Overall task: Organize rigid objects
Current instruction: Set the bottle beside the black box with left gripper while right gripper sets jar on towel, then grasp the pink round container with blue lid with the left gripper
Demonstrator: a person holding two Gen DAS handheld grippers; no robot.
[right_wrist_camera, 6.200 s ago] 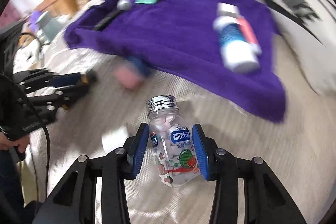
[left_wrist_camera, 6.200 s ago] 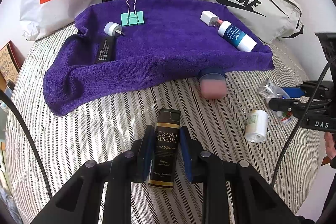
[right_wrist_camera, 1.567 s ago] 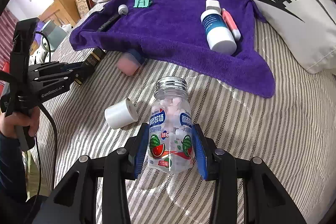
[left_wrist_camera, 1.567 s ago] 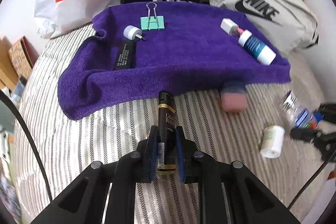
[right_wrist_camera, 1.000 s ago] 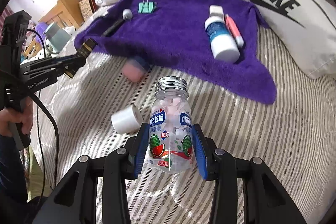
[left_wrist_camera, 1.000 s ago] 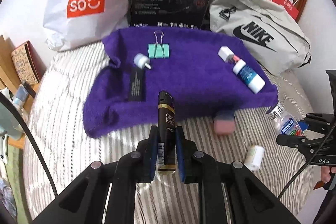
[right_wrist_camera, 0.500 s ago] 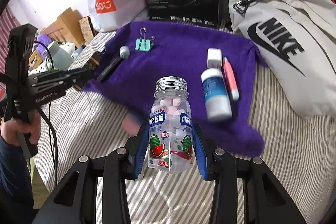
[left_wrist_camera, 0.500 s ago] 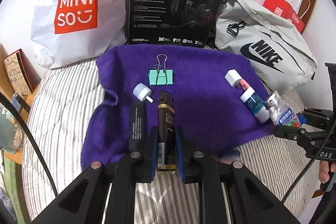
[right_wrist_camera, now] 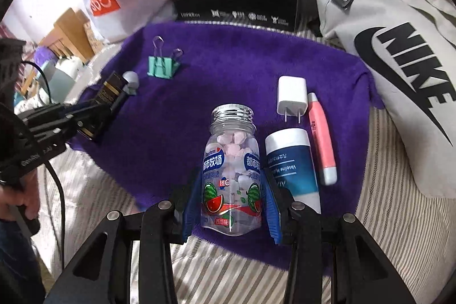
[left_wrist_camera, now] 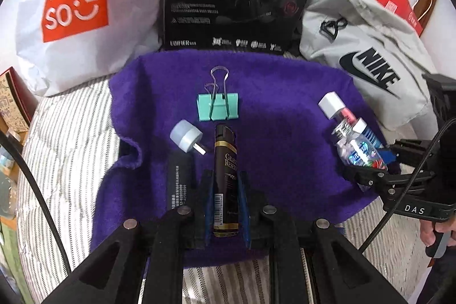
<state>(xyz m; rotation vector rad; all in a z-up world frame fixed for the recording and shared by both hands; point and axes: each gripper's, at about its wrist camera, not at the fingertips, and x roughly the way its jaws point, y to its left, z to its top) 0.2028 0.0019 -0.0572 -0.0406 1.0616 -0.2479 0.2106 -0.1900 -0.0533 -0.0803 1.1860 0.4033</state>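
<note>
Our left gripper [left_wrist_camera: 226,194] clasps the black lighter [left_wrist_camera: 226,175] and our right gripper [right_wrist_camera: 231,201] clasps the candy bottle [right_wrist_camera: 231,173], both over the purple towel [left_wrist_camera: 285,138] on the striped bed [left_wrist_camera: 65,138]. Around lie a lotion bottle [right_wrist_camera: 293,164], pink tube [right_wrist_camera: 320,137], green binder clip [left_wrist_camera: 218,106] and white charger [right_wrist_camera: 291,97]. Clear bottle, silver cap, watermelon label.

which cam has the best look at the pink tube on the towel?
Right wrist. The pink tube lies there in full length on the purple towel, beside the white charger and the blue-label bottle. In the left wrist view only a short pink stretch shows, mostly hidden behind the candy bottle.
</note>
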